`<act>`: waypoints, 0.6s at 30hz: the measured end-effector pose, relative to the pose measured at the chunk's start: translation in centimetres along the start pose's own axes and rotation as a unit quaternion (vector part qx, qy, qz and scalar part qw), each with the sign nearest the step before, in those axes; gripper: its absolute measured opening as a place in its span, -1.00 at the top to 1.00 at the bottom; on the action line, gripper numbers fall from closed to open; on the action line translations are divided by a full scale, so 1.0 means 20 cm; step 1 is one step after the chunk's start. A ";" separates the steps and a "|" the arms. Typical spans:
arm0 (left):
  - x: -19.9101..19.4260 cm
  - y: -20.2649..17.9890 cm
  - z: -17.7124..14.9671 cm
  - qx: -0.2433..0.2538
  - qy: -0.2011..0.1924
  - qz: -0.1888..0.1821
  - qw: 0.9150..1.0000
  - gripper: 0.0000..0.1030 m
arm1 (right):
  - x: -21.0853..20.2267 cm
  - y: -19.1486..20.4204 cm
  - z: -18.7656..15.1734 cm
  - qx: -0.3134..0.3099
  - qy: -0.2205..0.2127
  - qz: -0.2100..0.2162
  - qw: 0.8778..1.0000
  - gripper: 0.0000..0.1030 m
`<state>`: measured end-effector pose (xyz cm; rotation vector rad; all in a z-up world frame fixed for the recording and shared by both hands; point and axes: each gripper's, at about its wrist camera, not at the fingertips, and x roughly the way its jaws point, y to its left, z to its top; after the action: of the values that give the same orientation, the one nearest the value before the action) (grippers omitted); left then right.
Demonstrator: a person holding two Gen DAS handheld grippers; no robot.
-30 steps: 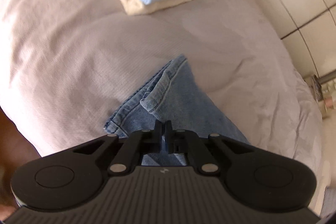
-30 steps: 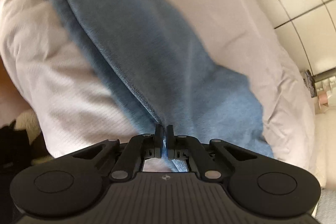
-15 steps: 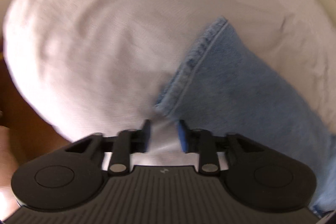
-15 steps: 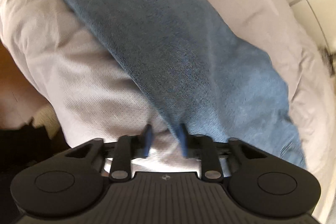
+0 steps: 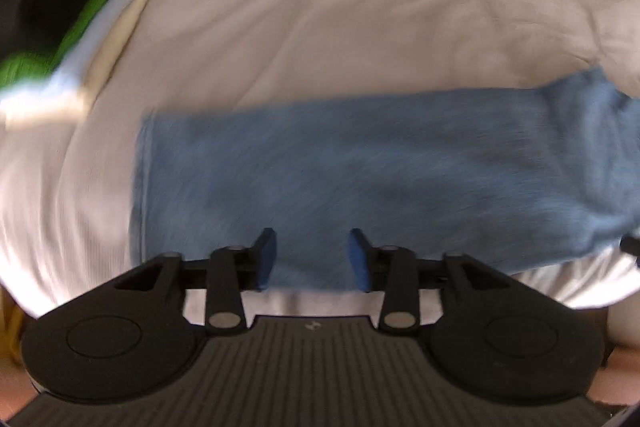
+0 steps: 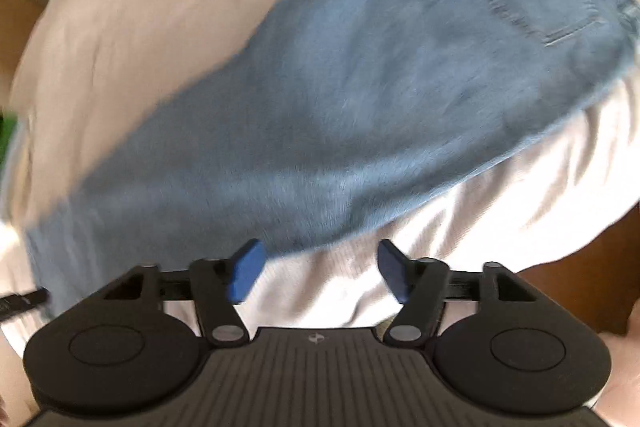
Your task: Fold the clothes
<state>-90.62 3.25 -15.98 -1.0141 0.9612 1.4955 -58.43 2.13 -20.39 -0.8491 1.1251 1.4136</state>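
Observation:
Light blue jeans [image 5: 360, 171] lie flat across the pale bedsheet [image 5: 340, 7], folded lengthwise, hem end at the left. In the right wrist view the jeans [image 6: 340, 99] run diagonally, with a back pocket [image 6: 540, 3] showing at the upper right. My left gripper [image 5: 312, 255] is open, its blue pads over the near edge of the denim and nothing between them. My right gripper [image 6: 320, 267] is open too, just short of the jeans' near edge, over bare sheet. Both views are motion-blurred.
A stack of folded clothes [image 5: 60, 39], black, green, pale blue and cream, sits at the far left of the bed. The bed's rounded edge [image 6: 568, 227] falls off to a brown floor at the right. The tip of the other gripper [image 6: 20, 301] shows at the left.
Both grippers have let go of the jeans and opened wide. The jeans now lie flat on the bed. Both cameras have swung to face across the bed.

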 end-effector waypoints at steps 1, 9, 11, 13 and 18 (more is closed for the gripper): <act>-0.04 -0.05 0.03 0.017 -0.010 -0.001 1.000 0.19 | -0.04 -0.01 0.00 0.007 -0.006 0.000 1.000 -0.45; -0.31 -0.25 0.13 0.084 -0.058 -0.006 0.995 0.00 | -0.34 -0.05 0.04 0.065 -0.057 0.000 0.996 -0.74; -0.39 -0.30 0.11 0.091 -0.072 0.001 0.993 -0.07 | -0.42 -0.07 0.05 0.078 -0.069 0.000 0.995 -0.76; -0.46 -0.31 0.11 0.088 -0.084 0.007 0.993 -0.10 | -0.45 -0.06 0.04 0.075 -0.069 0.000 0.995 -0.77; -0.62 -0.39 0.07 0.067 -0.106 0.021 0.992 -0.10 | -0.48 -0.07 0.09 0.050 -0.071 0.014 0.996 -0.77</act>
<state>-81.90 1.70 -4.20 -0.7268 0.9214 1.5185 -55.40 0.81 -11.03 -0.6545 1.0937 1.4046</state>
